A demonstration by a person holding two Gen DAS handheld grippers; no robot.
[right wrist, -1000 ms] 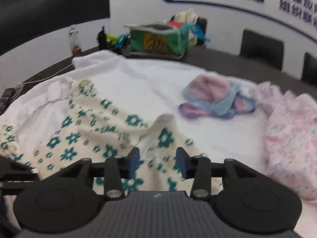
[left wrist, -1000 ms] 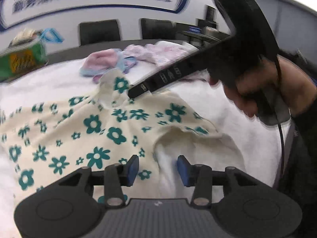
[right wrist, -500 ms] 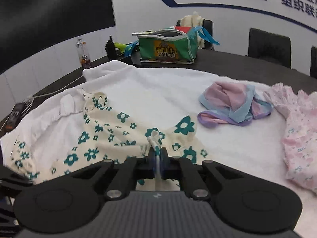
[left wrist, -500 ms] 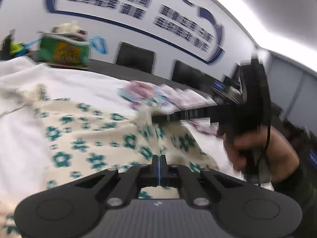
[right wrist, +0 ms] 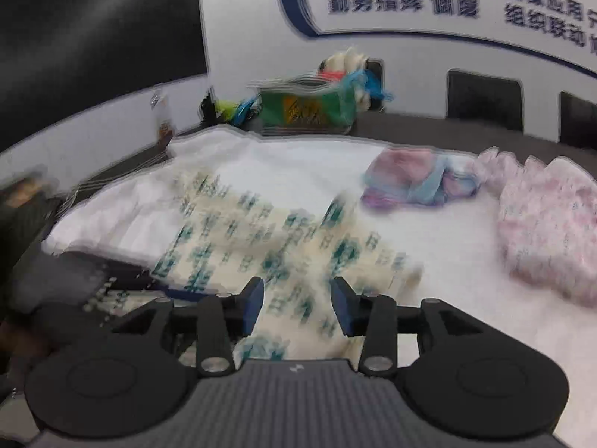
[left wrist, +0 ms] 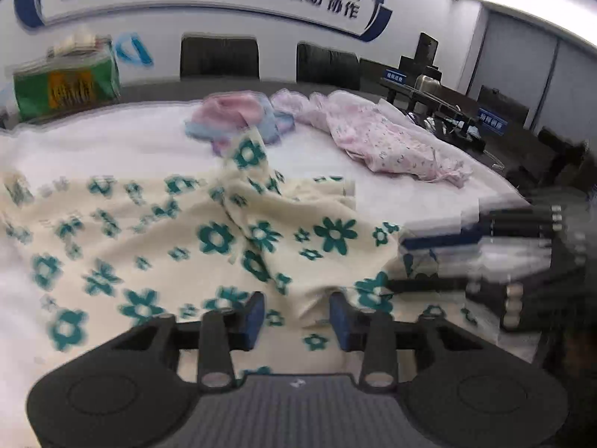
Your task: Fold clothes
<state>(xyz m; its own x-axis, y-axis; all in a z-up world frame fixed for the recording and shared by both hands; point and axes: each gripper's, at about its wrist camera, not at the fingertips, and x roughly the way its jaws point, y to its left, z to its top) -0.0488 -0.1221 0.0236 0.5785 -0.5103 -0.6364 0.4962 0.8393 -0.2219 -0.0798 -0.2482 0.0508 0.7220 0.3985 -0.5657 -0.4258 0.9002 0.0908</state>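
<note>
Floral garment (left wrist: 209, 239) spread on white cloth (left wrist: 112, 142); left gripper (left wrist: 297, 315) spread, empty; right gripper (right wrist: 297, 308) spread, empty

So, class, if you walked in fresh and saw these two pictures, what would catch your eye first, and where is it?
First, the cream garment with teal flowers, spread rumpled across the white cloth in front of both grippers, whose blue-padded jaws stand open over it. Next, beyond it, the small pink and blue bundle and the pale pink printed garment to its right. Last, the green bag at the far edge of the table.
</note>
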